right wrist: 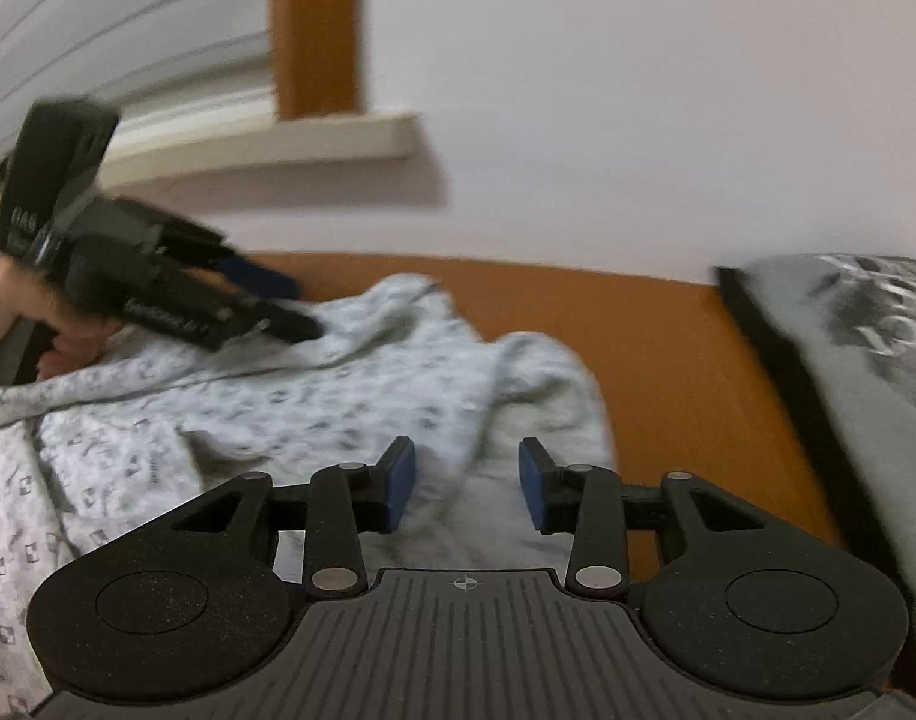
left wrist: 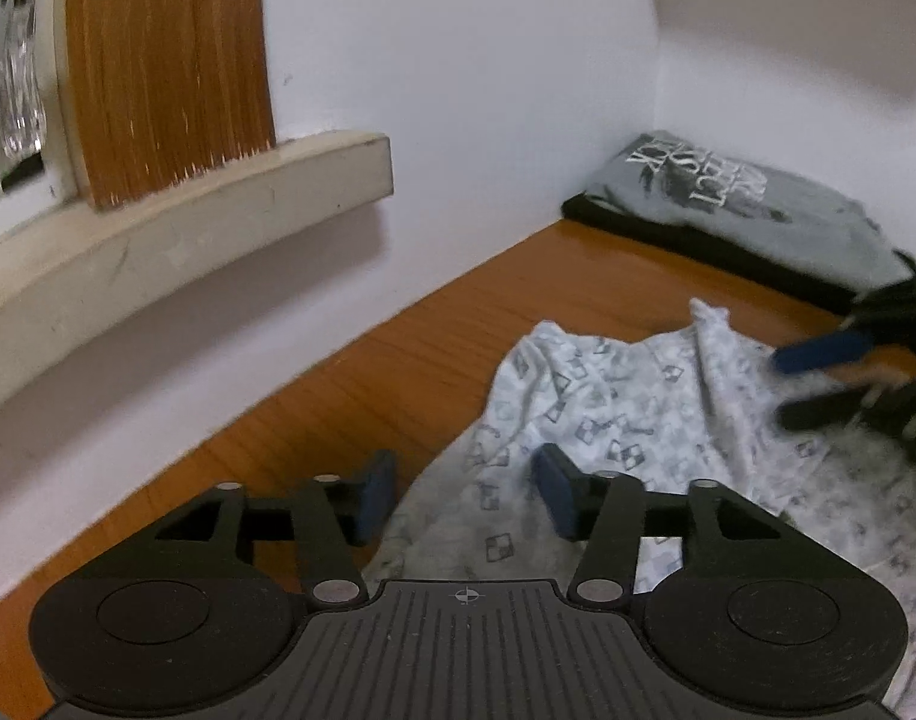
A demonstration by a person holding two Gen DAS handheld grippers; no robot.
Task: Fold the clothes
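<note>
Your left gripper [left wrist: 464, 495] hangs with its blue pads spread wide and empty over the near left edge of the crumpled white patterned garment [left wrist: 626, 414], which lies on the orange wooden tabletop [left wrist: 362, 372]. Your right gripper [right wrist: 467, 483] is also parted and empty, above the garment's far rumpled edge. Bare wood runs between the garment and the white wall [left wrist: 458, 90], and a folded grey printed shirt on a black one [left wrist: 752, 204] fills the far corner.

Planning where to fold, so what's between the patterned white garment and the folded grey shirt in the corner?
Only bare wooden tabletop separates the patterned garment from the folded grey shirt, shown in both wrist views.
</note>
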